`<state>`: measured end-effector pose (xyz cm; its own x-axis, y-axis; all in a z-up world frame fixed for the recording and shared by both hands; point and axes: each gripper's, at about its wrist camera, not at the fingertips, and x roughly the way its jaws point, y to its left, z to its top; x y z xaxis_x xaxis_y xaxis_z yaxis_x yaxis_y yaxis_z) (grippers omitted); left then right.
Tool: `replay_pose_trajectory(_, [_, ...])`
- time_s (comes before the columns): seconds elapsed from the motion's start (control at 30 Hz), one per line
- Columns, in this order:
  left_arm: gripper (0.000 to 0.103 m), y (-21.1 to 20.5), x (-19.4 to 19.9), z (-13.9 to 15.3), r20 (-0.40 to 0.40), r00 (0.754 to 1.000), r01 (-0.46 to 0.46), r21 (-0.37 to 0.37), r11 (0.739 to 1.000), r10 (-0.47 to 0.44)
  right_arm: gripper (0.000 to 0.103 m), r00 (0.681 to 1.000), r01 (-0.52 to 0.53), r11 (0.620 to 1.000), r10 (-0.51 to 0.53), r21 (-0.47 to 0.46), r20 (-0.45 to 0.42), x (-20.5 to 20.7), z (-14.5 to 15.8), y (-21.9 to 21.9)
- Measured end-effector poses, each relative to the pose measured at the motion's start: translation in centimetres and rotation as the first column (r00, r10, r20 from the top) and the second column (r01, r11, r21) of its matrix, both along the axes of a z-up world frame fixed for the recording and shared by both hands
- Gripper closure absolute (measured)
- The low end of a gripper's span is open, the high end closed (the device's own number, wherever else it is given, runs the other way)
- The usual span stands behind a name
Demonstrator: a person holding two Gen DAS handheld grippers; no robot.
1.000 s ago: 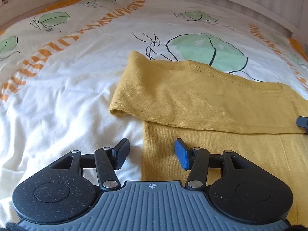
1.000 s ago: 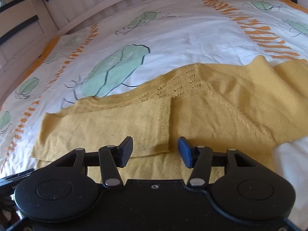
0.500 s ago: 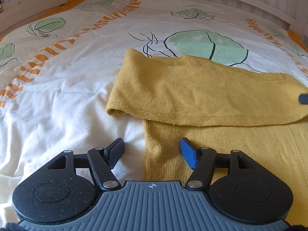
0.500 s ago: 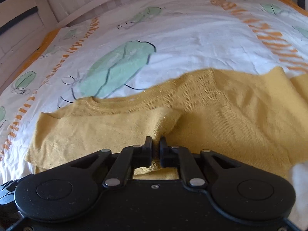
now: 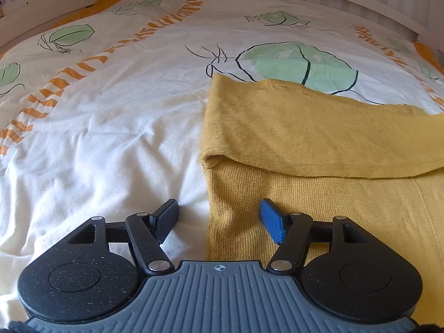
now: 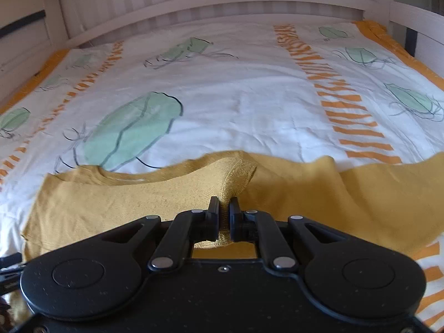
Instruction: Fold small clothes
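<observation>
Two grippers are yours here: your right gripper (image 6: 224, 212) has its fingers pinched tight on a raised fold of the yellow knit sweater (image 6: 319, 202), which lies on the bed's leaf-print duvet (image 5: 111, 127). Your left gripper (image 5: 219, 220) has just been opening and now gapes over the sweater's edge, gripping nothing.

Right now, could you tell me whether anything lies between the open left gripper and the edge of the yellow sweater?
Nothing visible does. The left gripper stands open over the side edge of the yellow sweater, one finger above the bedsheet, the other above the knit. Only bare sheet and fabric lie between them.
</observation>
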<state>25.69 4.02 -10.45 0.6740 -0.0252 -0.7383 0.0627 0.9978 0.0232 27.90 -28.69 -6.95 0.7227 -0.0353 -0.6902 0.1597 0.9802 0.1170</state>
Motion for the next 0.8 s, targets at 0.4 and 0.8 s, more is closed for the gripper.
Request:
replay_pose_trajectory(0.4, [0.023, 0.1, -0.3, -0.2, 0.033, 0.999, -0.007, -0.023, 1.0, 0.008, 0.036, 0.999, 0.01, 0.999, -0.008, 0.04, -0.054, -1.3, -3.9, -0.8])
replay_pose_trajectory(0.8, [0.012, 0.0, -0.4, -0.3, 0.033, 0.999, 0.013, -0.05, 0.999, -0.011, 0.012, 0.998, -0.059, 0.993, 0.057, 0.101, 0.027, -4.3, -3.3, -1.5])
